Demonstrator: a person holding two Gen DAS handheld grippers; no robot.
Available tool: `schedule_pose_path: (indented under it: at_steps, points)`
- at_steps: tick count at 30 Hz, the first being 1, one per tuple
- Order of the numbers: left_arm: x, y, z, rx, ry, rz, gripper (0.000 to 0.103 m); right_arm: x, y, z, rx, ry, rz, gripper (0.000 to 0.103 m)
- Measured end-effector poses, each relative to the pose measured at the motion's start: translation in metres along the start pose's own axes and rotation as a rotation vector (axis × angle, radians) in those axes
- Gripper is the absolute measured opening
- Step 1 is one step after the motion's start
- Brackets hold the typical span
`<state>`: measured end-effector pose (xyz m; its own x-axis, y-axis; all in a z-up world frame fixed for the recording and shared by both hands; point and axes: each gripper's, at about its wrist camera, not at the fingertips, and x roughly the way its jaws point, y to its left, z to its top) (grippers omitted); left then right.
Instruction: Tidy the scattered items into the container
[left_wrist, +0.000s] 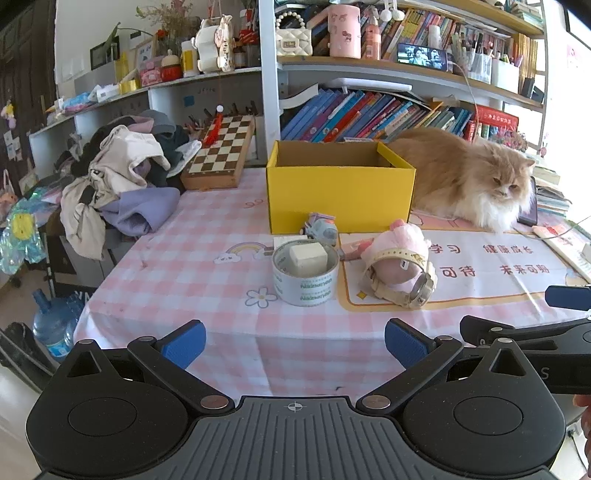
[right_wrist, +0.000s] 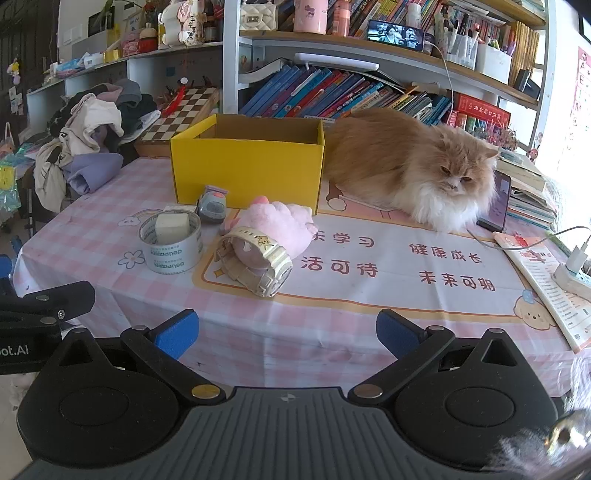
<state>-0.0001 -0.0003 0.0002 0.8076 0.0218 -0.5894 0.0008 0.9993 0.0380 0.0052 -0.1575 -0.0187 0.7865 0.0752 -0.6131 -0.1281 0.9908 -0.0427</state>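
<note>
Left wrist view: my left hand-held gripper (left_wrist: 293, 343) hangs above the near edge of the desk (left_wrist: 229, 332), jaws spread wide with nothing between the blue pads. The right hand-held gripper (right_wrist: 287, 332) is the same — wide apart and empty, over the near edge a little further right.

Nothing is in the yellow cardboard box (left_wrist: 341, 192) as far as I can see; it stands toward the back of the desk, open at the top, with a long-haired ginger cat (left_wrist: 469, 181) lying just beside its right wall. The scattered items sit in a cluster in front of the box. The roll of clear tape (left_wrist: 306, 275) stands flat near the middle, with a white eraser-like block (left_wrist: 308, 256) resting in its core. Just right of it lies a pink plush toy (right_wrist: 277, 225) with a cream wristwatch (right_wrist: 255, 264) strapped around it. A small grey-blue toy (left_wrist: 321, 227) sits close against the box front.

The tape roll looks stiff and fairly light; I would pinch across its wall, one pad inside the core, and the loose block may tip out. The plush is soft and will squash — gripping its body beside the strap should hold it. The watch looks harder and slicker, so I would not rely on its case.
</note>
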Motion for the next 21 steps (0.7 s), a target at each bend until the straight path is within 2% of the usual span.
schedule_pose_path:
  at_steps: [21]
  points:
    - [-0.010,0.014,-0.015,-0.002,-0.020,-0.014,0.103,-0.003,0.003,-0.001,-0.025,-0.007,-0.003,0.103]
